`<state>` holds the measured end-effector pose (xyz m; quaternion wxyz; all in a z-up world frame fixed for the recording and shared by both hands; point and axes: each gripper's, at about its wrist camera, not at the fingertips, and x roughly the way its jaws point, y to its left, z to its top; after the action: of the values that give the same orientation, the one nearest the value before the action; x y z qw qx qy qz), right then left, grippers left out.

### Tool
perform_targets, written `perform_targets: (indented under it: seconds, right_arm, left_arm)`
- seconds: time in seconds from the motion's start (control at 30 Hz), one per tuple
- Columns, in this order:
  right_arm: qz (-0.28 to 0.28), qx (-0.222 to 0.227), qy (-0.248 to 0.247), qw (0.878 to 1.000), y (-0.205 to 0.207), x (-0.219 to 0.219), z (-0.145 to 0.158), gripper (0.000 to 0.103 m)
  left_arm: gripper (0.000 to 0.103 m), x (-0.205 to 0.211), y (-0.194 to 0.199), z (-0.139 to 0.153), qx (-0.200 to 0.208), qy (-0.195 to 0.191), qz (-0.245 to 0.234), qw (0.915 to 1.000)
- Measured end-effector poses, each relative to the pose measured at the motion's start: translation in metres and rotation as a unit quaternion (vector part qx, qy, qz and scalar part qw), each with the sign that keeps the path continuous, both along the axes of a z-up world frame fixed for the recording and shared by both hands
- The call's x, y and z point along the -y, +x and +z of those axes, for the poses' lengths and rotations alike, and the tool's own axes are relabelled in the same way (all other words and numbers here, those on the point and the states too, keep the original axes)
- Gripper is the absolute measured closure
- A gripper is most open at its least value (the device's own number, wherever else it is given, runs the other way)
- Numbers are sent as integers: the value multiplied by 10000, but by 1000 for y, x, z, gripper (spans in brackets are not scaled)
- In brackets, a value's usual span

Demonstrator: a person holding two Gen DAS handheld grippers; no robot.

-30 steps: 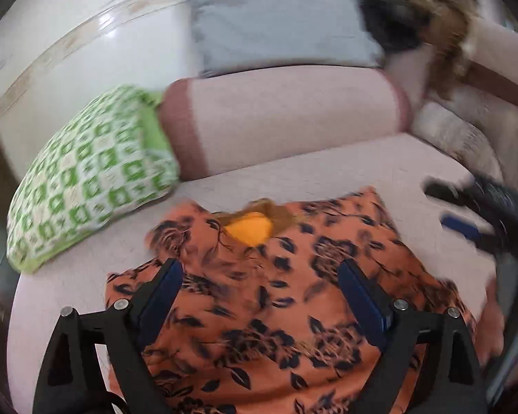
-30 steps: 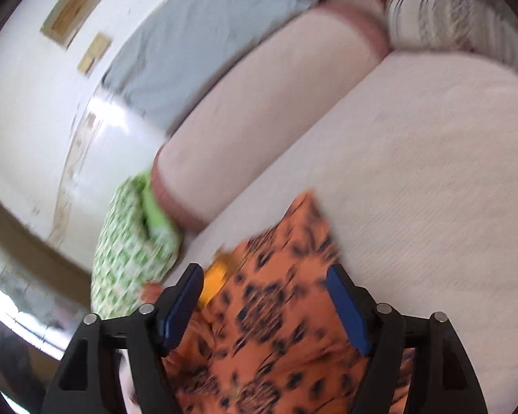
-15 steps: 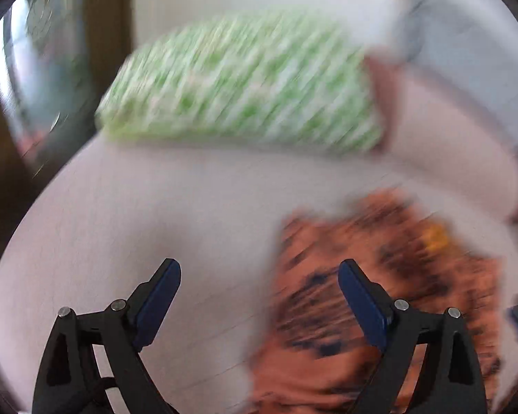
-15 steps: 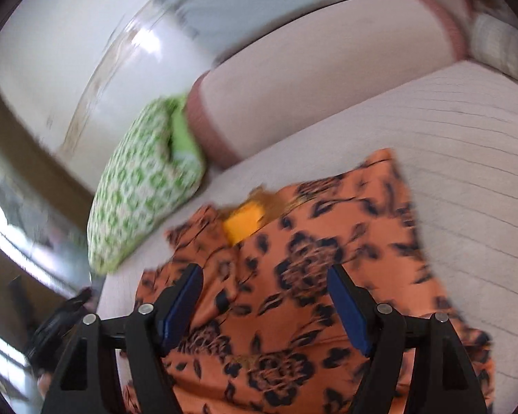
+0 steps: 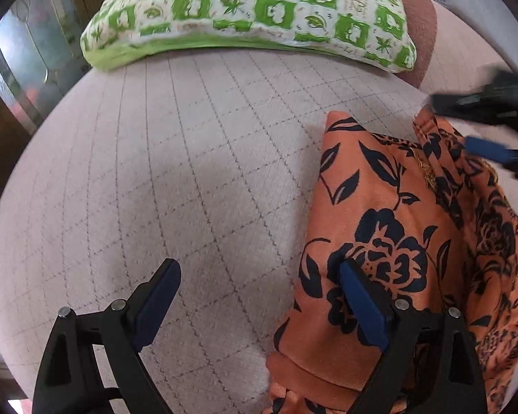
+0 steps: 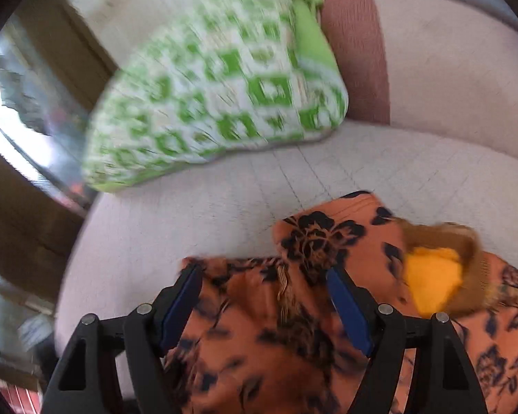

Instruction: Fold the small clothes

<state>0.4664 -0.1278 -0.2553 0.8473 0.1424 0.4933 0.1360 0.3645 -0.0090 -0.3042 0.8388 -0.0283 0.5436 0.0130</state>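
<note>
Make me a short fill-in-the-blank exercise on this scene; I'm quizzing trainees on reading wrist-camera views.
1. The garment is orange with a dark ____ print.
2. The cushion is patterned in white and ____.
3. The left gripper has its jaws ____, with one finger over bare sofa seat.
4. The lining at the garment's neck opening is ____.

Missing words: floral; green; open; yellow

No legible txt anywhere.
</note>
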Motion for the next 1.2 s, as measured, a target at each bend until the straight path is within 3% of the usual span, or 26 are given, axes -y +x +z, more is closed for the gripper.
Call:
perform_targets:
  seconds: [0.07,0.13,0.17,0.23,0.27,0.37,0.47,0.53,0.63,0.73,0.8,0.9,1.03,1.13,1.2]
  right_arm:
    - [-203,-193,-500,9984,20,-11,-20,30]
    - [-338,-321,-967,9942,32,-17,-37,46]
    - [-440,-423,-1238,9904,37,-18,-48,67]
    - [-547,-354,-1433,9875,34,-17,-48,81]
    - [-601,-332,-1368,9882,31,-13,-42,95]
    - [-875,65,-521,9948,11,16,-2,97]
    - [-1172,762,383,9894,-18,61,57,97]
    - [-1406,1413,1107,9737,-46,101,96,97]
    - [-1866,2108,1556,9469,-96,165,125,97]
    - [-2194,2150,1855,9334,-132,224,94,97]
    - [-2543,1657,1940,9328,-152,261,48,97]
    - [-2974,1243,2268,9191,-198,301,-17,97]
    - [-3197,374,2432,9150,-230,319,-80,93]
    - [-3219,-401,2193,9202,-234,326,-96,88]
    - [-3399,-463,1869,9205,-244,331,-90,78]
  left_arm:
    - [10,0,0,-1,-19,-22,-13,10000]
    - [10,1,1,-2,-9,22,-86,10000]
    - [10,-1,4,-4,-9,27,-112,9999]
    - [10,-4,10,-8,-56,-74,-97,9999]
    - [10,-8,12,-9,-92,-170,-59,9998]
    - [10,-17,14,-11,-116,-265,6,9996]
    - [10,-16,9,-9,-65,-147,-38,9999]
    - [10,-15,3,-7,-29,-96,-42,9999]
    - [10,-15,-2,-9,-3,-118,4,9999]
    - [10,-9,-7,-9,33,6,17,10000]
    - [10,-3,-11,-8,93,129,-26,9999]
    - [10,10,-16,-4,157,247,-142,9995]
    - [10,23,-28,-1,304,629,-238,9973]
    - [10,28,-38,2,362,803,-308,9956]
    - [10,32,-46,5,388,910,-380,9944]
